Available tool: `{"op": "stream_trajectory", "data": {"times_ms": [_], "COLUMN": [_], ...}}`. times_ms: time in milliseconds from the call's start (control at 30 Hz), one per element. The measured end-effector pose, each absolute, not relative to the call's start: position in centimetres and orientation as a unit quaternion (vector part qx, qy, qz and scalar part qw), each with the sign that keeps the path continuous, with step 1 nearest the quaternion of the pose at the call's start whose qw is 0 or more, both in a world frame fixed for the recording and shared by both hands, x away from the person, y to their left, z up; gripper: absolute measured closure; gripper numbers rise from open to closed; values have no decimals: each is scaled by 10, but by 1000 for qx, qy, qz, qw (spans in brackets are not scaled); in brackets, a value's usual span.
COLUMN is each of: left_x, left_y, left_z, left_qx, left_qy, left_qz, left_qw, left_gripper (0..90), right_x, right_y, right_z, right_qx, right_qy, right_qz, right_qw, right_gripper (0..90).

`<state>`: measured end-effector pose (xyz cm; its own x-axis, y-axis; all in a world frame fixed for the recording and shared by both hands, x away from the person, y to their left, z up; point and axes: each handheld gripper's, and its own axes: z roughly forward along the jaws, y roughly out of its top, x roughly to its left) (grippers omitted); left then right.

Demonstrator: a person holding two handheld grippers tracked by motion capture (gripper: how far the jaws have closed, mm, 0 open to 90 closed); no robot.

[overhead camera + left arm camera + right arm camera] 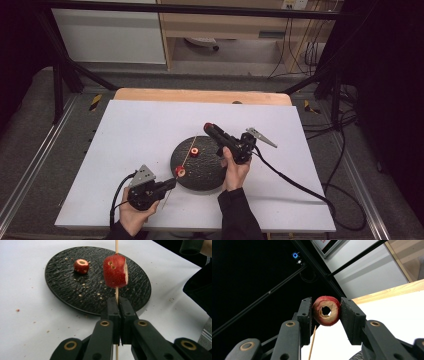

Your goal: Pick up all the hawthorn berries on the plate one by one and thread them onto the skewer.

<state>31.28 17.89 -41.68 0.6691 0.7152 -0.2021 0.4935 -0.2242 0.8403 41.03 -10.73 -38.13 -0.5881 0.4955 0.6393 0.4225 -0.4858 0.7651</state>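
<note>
**High view: two hand-held grippers, a skewer and three apple rings**

High view shows us a white tabletop (pixel 140 130) with a round black plate (pixel 206 172) near its middle; our left hand-held gripper (pixel 170 185) sits at about 8 o'clock from the plate, and our right hand-held gripper (pixel 208 127) reaches in over the plate's rim at about 1 o'clock.

In the left gripper view we see the left hand-held gripper (pixel 117 302) with its jaws pressed together on a thin wooden skewer (pixel 116 293); a red apple piece (pixel 115 271) is threaded on the skewer just above the jaw tips, over the plate's (pixel 65 292) near edge; from above, that piece (pixel 180 171) lies at roughly 9 o'clock on the plate, with the skewer (pixel 187 152) running on toward 12 o'clock.

A second apple ring (pixel 81 266) lies flat on the plate, at about 11 o'clock from its centre in the high view (pixel 194 151); crumbs are scattered around it.

In the right gripper view our right hand-held gripper (pixel 326 311) clamps a cored apple ring (pixel 326 310) by its red skin, one pad on each side, the hole facing the camera; the skewer tip (pixel 312 340) shows below it at 7 o'clock.
</note>
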Motion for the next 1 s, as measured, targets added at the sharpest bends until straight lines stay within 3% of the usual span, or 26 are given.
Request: {"op": "stream_trajectory", "data": {"times_ms": [1000], "left_x": [317], "left_y": [157], "left_z": [-414], "left_qx": [765], "left_qy": [393], "left_qz": [94], "left_qw": [502], "left_gripper": [883], "right_x": [411], "right_y": [-105], "right_z": [-384], "right_qx": [454], "right_qy": [495], "right_qz": [740], "right_qw": [29], "right_gripper": [632]}}
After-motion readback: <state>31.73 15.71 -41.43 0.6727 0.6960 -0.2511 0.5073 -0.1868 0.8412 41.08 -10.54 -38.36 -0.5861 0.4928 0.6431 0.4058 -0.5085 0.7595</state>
